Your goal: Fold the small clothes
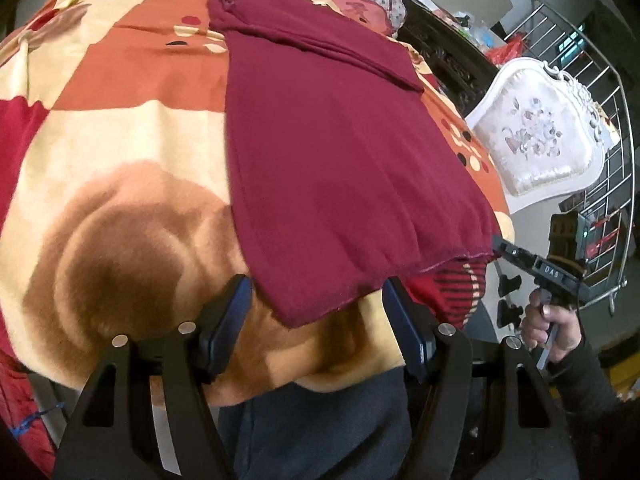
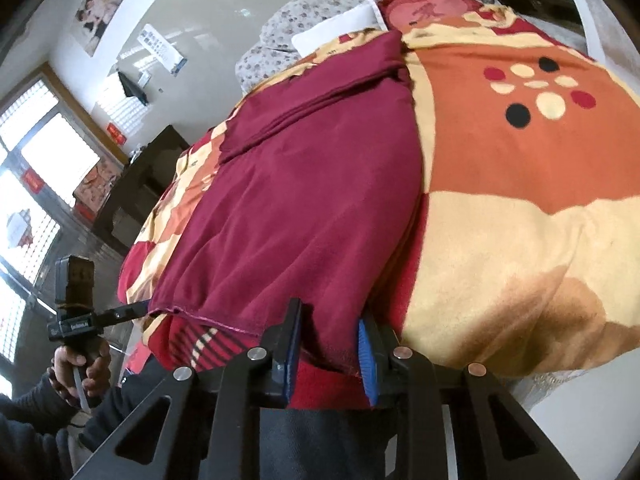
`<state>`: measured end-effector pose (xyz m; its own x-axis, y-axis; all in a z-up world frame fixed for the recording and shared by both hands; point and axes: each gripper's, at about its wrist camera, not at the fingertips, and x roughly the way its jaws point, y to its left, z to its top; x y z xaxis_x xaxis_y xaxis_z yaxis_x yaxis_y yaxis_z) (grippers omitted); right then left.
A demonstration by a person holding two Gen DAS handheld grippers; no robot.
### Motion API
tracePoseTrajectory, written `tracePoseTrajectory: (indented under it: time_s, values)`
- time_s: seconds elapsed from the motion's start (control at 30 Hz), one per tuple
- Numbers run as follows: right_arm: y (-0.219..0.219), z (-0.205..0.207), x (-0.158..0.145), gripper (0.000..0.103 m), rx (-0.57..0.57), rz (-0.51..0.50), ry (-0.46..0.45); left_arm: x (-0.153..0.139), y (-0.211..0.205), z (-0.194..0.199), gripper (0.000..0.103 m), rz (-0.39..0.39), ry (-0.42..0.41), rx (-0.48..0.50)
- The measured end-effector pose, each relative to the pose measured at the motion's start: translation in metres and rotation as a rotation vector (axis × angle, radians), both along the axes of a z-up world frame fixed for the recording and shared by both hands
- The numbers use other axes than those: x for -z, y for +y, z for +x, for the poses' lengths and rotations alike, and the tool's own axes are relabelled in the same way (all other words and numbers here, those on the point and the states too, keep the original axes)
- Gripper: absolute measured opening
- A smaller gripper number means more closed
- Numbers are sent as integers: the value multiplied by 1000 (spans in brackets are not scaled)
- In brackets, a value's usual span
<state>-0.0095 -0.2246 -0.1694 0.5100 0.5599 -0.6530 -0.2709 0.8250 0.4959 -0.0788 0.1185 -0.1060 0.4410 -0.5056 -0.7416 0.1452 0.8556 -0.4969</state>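
- The maroon garment (image 1: 344, 152) lies flat on the bed (image 1: 120, 128), sleeve folded across its far end.
- Left hand-held gripper (image 1: 316, 320): fingers apart at one hem corner.
- Right hand-held gripper (image 2: 328, 348): fingers apart, astride the other corner.
- Next, I'd guess: pinch both corners and lift the hem toward the collar.

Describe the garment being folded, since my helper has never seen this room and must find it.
A bed covered by a checked orange, cream and red blanket fills the room. On it lies the maroon garment, its hem at the near edge. It is the only plain, unpatterned cloth there.
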Motion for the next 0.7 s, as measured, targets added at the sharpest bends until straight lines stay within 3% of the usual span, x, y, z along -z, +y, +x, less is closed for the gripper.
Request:
tracePoseTrajectory:
  time_s: [0.23, 0.37, 0.47, 0.5, 0.53, 0.57, 0.7]
  values:
    - [3, -1, -3, 26, 6, -3, -6, 4, 14, 12, 67, -141, 47, -67]
    - [0, -4, -5, 26, 13, 5, -18, -4, 14, 5, 65, -162, 8, -56]
    - [-1, -5, -5, 26, 14, 10, -22, 2, 16, 4, 50, -116, 18, -79]
    - [-2, -5, -4, 26, 16, 14, -21, 6, 18, 5, 39, -117, 25, -95]
    - [-2, -4, -4, 26, 17, 16, -21, 8, 22, 6, 20, -116, 32, -123]
    - [-2, -5, -5, 26, 17, 18, -25, 9, 25, 7, 12, -111, 38, -137]
    - [-5, -6, -6, 25, 14, 22, -24, 10, 25, 6, 8, -107, 35, -133]
